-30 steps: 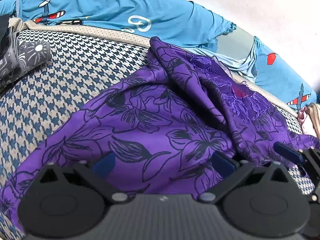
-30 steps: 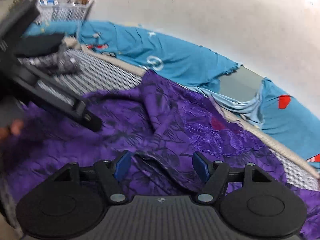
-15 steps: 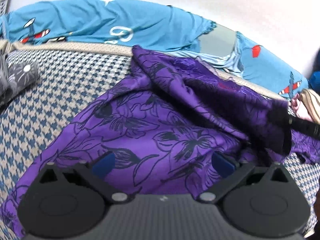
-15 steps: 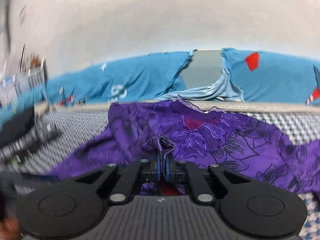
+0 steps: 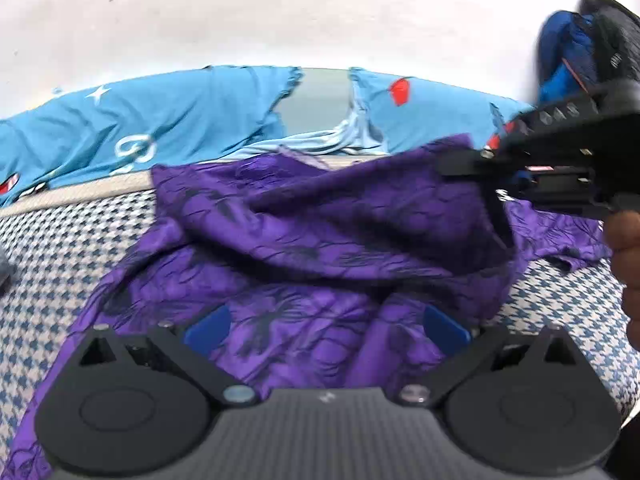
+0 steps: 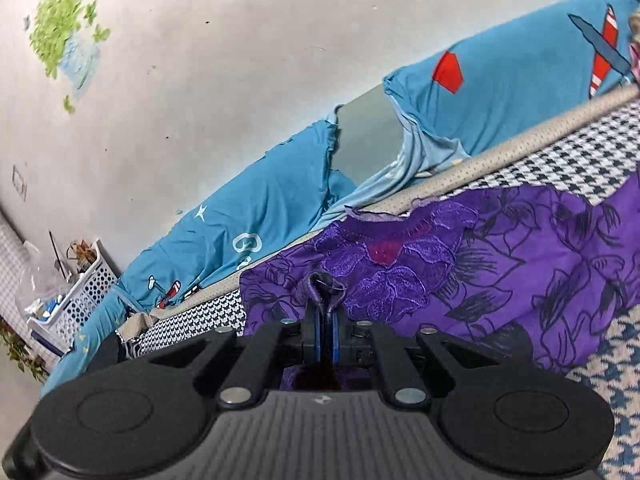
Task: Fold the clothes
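Observation:
A purple garment (image 5: 320, 240) with a dark flower print lies crumpled on the houndstooth bed cover (image 5: 72, 264). My left gripper (image 5: 326, 328) hovers just over its near part, blue pads wide apart, pressing on nothing. My right gripper (image 6: 325, 334) is shut on a pinched fold of the purple garment (image 6: 500, 280), which bunches up above the pads. In the left wrist view the right gripper (image 5: 460, 168) comes in from the right, held by a hand (image 5: 628, 248), and lifts a corner of the cloth off the bed.
A blue bedsheet (image 5: 180, 120) with plane prints is bunched along the white wall behind the bed. A white perforated basket (image 6: 76, 300) with clutter stands at the far left in the right wrist view. Dark and blue cloth (image 5: 576, 48) hangs at the upper right.
My right gripper closed on a fold of the purple garment, rolled, and raised the cloth. My left gripper stayed open and shifted sideways over the garment.

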`<state>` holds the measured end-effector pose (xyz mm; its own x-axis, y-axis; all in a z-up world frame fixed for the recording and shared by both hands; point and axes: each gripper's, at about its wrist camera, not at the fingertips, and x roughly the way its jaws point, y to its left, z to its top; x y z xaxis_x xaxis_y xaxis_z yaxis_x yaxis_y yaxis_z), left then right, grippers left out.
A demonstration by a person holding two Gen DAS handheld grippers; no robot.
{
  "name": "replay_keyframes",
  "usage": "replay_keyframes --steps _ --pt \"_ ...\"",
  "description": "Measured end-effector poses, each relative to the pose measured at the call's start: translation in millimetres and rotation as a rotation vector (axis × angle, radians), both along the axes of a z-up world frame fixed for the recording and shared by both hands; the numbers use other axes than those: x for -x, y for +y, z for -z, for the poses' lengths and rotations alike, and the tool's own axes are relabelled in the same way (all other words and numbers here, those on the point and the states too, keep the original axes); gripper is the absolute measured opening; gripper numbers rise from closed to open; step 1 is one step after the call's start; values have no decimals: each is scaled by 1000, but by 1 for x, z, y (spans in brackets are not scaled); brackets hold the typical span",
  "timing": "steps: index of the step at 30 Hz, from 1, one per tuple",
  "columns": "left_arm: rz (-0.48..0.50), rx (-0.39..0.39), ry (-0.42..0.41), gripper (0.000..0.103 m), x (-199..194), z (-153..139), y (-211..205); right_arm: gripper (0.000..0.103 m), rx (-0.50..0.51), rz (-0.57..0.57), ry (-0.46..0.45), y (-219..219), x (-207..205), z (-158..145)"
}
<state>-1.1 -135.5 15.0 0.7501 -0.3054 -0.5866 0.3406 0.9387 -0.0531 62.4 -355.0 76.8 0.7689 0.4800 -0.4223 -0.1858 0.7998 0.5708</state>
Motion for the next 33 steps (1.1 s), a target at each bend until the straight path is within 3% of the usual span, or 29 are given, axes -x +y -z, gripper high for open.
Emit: replay_keyframes --steps 6,12,19,22,24,31,33 --pt "50 -64 -104 103 6 -1 -29 7 -106 -14 49 -3 -2 1" --pt "96 -183 -221 103 9 4 -59 7 -175 -34 91 -4 -4 1" --pt "149 -218 -255 102 4 9 -81 7 -261 -48 120 -8 -9 0" --pt "137 -198 -246 90 -1 9 -82 7 -280 -55 127 -9 -10 0" --pt "116 -179 -223 69 -6 9 -80 7 -282 -58 130 -8 -11 0" --pt "42 -111 -206 36 -13 2 -63 7 -276 -54 132 -9 -12 0" --pt "18 -102 -210 19 -12 0 -61 7 -274 -52 132 -9 -13 0"
